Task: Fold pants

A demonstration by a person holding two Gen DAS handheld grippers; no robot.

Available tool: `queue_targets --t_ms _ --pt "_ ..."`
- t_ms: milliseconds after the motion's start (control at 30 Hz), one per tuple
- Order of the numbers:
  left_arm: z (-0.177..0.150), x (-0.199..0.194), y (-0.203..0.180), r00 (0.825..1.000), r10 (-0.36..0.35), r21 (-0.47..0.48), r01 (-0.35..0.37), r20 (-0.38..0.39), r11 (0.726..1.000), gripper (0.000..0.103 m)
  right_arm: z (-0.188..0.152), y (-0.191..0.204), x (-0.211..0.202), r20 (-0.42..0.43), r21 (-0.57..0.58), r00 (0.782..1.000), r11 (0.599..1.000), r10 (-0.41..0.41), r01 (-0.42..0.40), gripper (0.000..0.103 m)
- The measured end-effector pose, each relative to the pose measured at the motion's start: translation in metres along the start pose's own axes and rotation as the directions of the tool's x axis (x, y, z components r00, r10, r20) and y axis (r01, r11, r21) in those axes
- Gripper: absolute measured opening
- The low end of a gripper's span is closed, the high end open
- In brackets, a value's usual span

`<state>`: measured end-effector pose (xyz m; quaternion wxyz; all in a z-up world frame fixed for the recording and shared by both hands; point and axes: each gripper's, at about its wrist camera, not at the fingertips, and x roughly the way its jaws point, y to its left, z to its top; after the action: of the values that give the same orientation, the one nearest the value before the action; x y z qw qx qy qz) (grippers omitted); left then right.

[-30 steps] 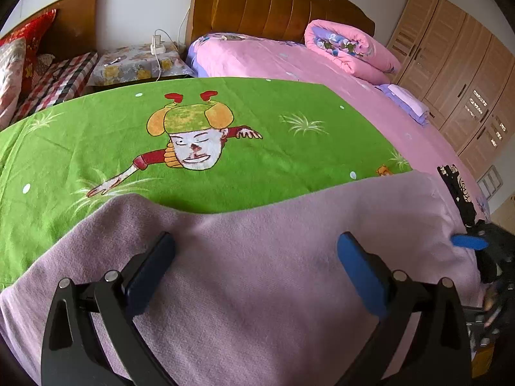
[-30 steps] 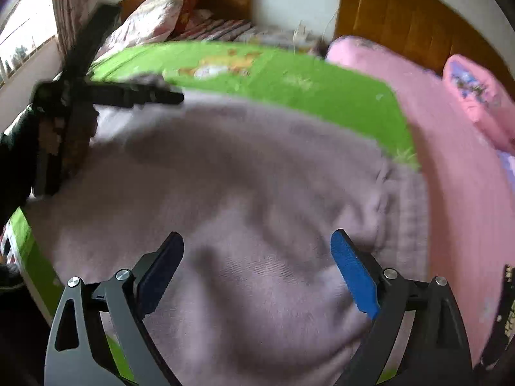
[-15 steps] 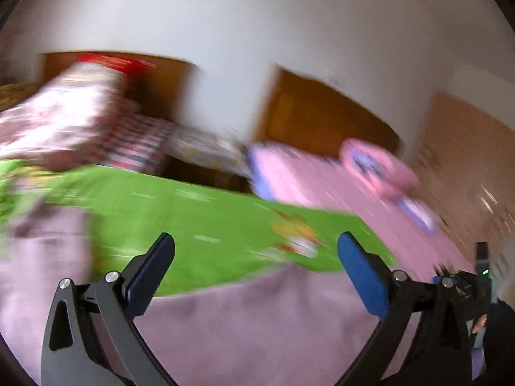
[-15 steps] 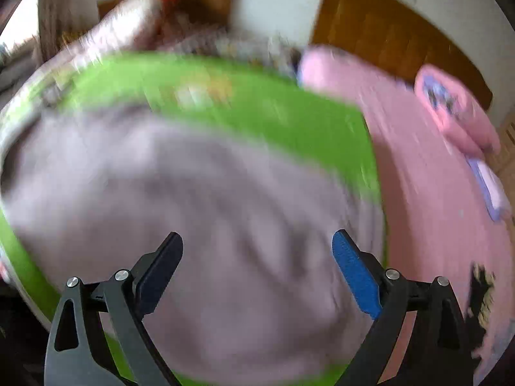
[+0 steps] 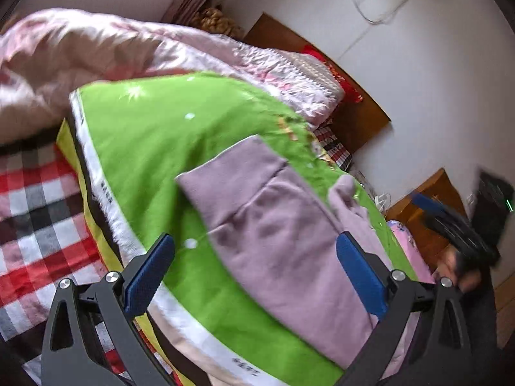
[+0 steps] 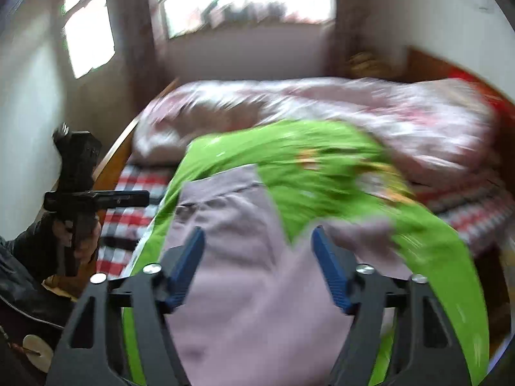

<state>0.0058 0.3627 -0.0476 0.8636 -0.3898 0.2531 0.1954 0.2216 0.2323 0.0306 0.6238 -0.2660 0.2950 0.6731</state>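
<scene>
The lilac pants [image 5: 276,225] lie flat on the green cartoon blanket [image 5: 145,148], with the waistband [image 5: 231,173] at the far end. My left gripper [image 5: 254,273] hovers open above the blanket edge beside the pants, with nothing between its fingers. The right wrist view is blurred. There my right gripper [image 6: 259,268] hangs over the pants [image 6: 225,225] with its jaws closing; the cloth lies under them and the pads do not press on it. A hand holds the left gripper [image 6: 93,199] at the left in that view. The right gripper [image 5: 450,222] shows blurred at the right in the left wrist view.
A pink flowered quilt [image 5: 96,51] is heaped beyond the blanket. A red checked sheet [image 5: 35,225] covers the bed at its side. A wooden headboard [image 5: 354,112] stands against the white wall. Bright windows [image 6: 244,0] are behind the bed.
Both cameras have swung round to face the quilt end of the bed. The left gripper has travelled far sideways and rolled. The right gripper's jaws stand narrower than before.
</scene>
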Motion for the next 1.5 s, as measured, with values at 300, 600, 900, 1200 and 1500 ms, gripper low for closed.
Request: queue_targets --t_ms 300,600,900,1200,1500 --pt "0.013 0.054 0.020 0.998 0.053 -0.065 -0.054 -0.014 0.996 0.077 0.053 -0.020 0.151 -0.260 -0.052 0.952 0.982 0.163 -0.182 0.053" --pt "0.019 0.064 0.022 0.996 0.090 -0.019 -0.090 -0.004 0.996 0.005 0.040 0.011 0.149 -0.246 -0.154 0.964 0.978 0.097 -0.138 0.015" --pt "0.030 0.070 0.034 0.983 0.182 -0.028 -0.182 -0.015 0.983 0.011 0.047 0.016 0.174 -0.246 -0.149 0.969 0.988 0.005 -0.043 0.015" --pt "0.039 0.009 -0.008 0.954 0.227 0.025 -0.236 0.195 0.971 0.090 0.025 -0.064 0.017 0.004 0.208 0.998 0.976 -0.060 0.058 0.071" --pt "-0.001 0.084 -0.059 0.978 -0.018 0.209 0.063 -0.209 0.976 0.097 -0.158 -0.138 -0.030 -0.092 0.709 0.994 0.698 -0.052 0.102 0.061"
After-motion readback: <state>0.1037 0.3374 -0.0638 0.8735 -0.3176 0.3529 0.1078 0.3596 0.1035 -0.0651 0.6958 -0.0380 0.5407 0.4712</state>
